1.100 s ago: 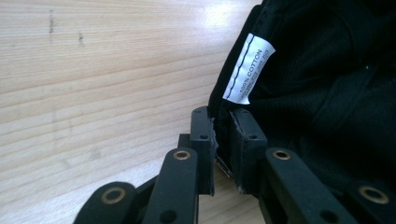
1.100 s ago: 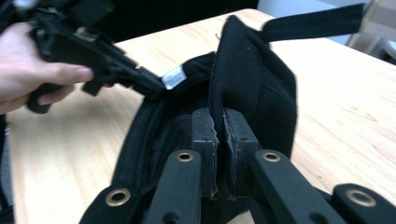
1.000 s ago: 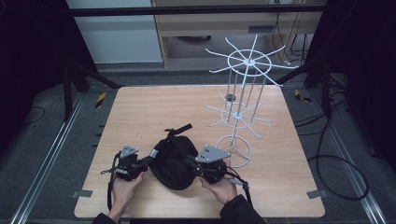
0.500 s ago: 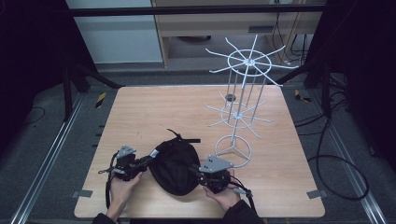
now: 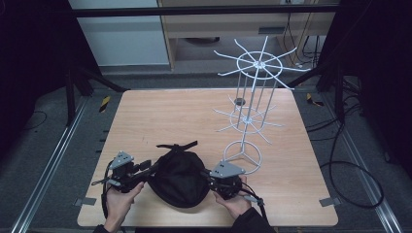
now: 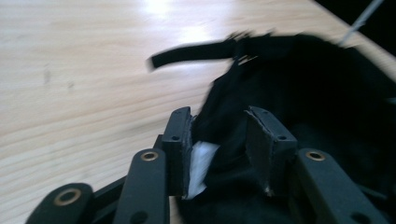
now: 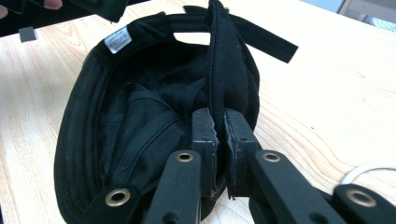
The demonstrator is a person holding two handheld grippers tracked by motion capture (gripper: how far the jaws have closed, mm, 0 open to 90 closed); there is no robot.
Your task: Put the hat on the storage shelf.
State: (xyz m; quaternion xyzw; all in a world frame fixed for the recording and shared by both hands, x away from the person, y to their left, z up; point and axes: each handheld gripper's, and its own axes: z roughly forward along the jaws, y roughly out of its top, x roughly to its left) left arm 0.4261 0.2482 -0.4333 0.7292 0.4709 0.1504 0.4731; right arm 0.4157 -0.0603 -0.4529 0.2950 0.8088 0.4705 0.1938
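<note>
1. My right claw (image 7: 219, 135) is clamped narrow on the rim of the black cap (image 5: 177, 177), with the fabric edge standing up between the two pads. I judge this grip is there to anchor the cap while the other side gets re-gripped.

2. My left claw (image 6: 219, 140) has just been opening and now stands about half wide. The cap's rim and a white tag (image 6: 200, 165) lie between the pads, but the pads are not pressing on the cloth, so this side is let go.

3. The cap lies upside down on the desk (image 5: 194, 116) near its front edge, between my two hands, its hollow facing up. In the right claw view I can see the inner lining and sweatband.

4. The back strap (image 5: 177, 145) sticks out on the far side of the cap, pointing away from me toward the middle of the desk.

5. The white wire rack (image 5: 252, 102) stands on the right part of the desk, its ring base just beside my right claw. Its spokes are bare; I judge the cap is meant to go on one.

6. Writing: a small white label (image 7: 117, 39) is sewn inside the rim, with print too small for me to read. I can make out no brand on the cap.
</note>
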